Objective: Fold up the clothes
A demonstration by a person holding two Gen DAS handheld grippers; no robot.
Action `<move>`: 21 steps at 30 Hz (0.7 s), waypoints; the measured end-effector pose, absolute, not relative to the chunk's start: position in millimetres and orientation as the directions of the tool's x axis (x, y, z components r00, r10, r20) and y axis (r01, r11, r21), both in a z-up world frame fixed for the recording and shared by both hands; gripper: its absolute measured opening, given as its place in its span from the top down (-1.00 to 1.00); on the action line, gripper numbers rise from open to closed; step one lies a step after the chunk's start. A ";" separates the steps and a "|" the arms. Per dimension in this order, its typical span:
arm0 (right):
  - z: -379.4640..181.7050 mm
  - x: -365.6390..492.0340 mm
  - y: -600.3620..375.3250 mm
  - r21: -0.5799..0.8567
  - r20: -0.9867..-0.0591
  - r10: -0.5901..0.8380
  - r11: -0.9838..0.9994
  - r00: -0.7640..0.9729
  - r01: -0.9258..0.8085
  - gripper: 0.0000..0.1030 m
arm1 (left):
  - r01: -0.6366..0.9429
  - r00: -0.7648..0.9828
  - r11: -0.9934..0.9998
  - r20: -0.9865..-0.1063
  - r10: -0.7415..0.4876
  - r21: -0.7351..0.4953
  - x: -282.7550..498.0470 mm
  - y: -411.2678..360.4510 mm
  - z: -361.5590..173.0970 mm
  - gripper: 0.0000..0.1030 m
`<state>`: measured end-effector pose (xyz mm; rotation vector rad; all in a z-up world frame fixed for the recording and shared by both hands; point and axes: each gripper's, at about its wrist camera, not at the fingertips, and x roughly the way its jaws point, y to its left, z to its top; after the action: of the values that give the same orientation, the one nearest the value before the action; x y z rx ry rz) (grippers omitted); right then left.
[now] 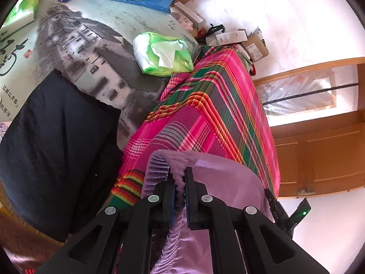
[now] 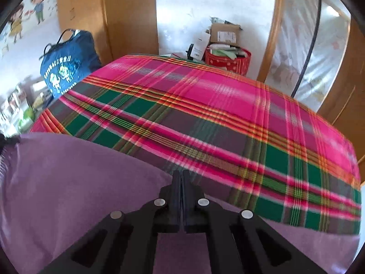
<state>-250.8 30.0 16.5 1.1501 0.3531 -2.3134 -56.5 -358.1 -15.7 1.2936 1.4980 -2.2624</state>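
Up ahead of the left gripper (image 1: 179,174), a pink and green plaid cloth (image 1: 219,105) is covering the work surface, with a black garment (image 1: 52,150) lying off to its left on a printed table cover (image 1: 91,43). A tissue pack (image 1: 163,53) is sitting farther ahead, and a wooden door (image 1: 324,155) is standing to the right. Angled downward, the left gripper is pinching a fold of the purple garment (image 1: 228,180) between nearly closed jaws.

Beyond the right gripper (image 2: 181,175), the same plaid cloth (image 2: 205,105) is spreading ahead, with a blue bag (image 2: 66,68) far left and a red box (image 2: 228,61) behind. Its jaws are standing fully together over the purple garment (image 2: 75,182); whether fabric is caught between them cannot be told.
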 end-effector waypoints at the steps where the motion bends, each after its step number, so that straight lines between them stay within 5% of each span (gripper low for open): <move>1: 18.9 -249.2 32.6 0.009 -0.794 -0.344 -0.832 -0.502 0.555 0.97 | 0.535 -0.621 -0.498 -0.717 0.316 -0.682 -54.3 -359.0 -13.2 0.72; 4: 28.6 -236.6 41.8 0.029 -0.782 -0.360 -0.837 -0.509 0.547 0.94 | 0.555 -0.622 -0.492 -0.727 0.290 -0.671 -44.8 -362.9 -5.9 0.52; 15: 76.6 -162.8 90.7 0.080 -0.740 -0.420 -0.831 -0.526 0.551 0.79 | 0.537 -0.626 -0.552 -0.740 0.246 -0.638 32.0 -347.7 38.8 0.52; 21: 125.3 -106.3 137.7 0.018 -0.695 -0.394 -0.845 -0.601 0.534 0.77 | 0.535 -0.597 -0.604 -0.770 0.225 -0.591 90.0 -335.3 53.2 0.36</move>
<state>-106.3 137.7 125.3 0.9815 0.2610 -2.4085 90.0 -335.3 53.2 1.2952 1.2824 -2.3103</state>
